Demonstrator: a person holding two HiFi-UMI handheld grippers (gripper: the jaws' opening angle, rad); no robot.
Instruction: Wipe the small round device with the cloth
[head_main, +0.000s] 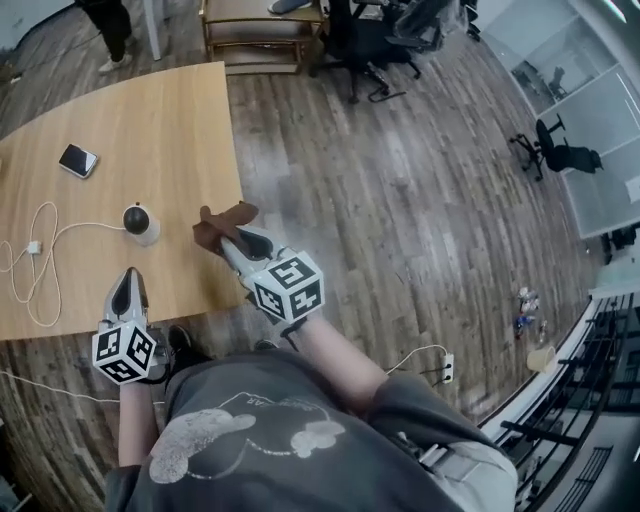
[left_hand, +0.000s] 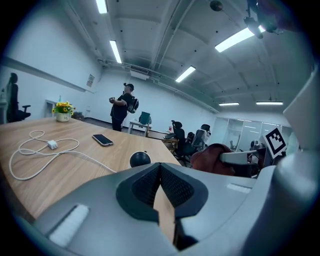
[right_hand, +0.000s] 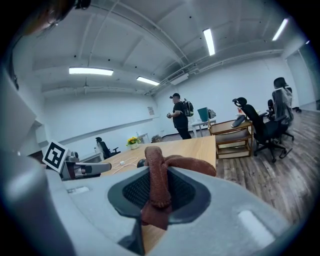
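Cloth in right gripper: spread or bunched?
Bunched. The cloth is a thick rolled fold clamped between the fingers of the right gripper.

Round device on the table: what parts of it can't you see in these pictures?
- Left gripper view: only the top of the device shows. The body of the left gripper hides its base.
- Right gripper view: the cloth held in the right gripper covers nearly all of it.
- Head view: it is too small to show dirt or buttons.
- No view shows its underside, which sits on the table.
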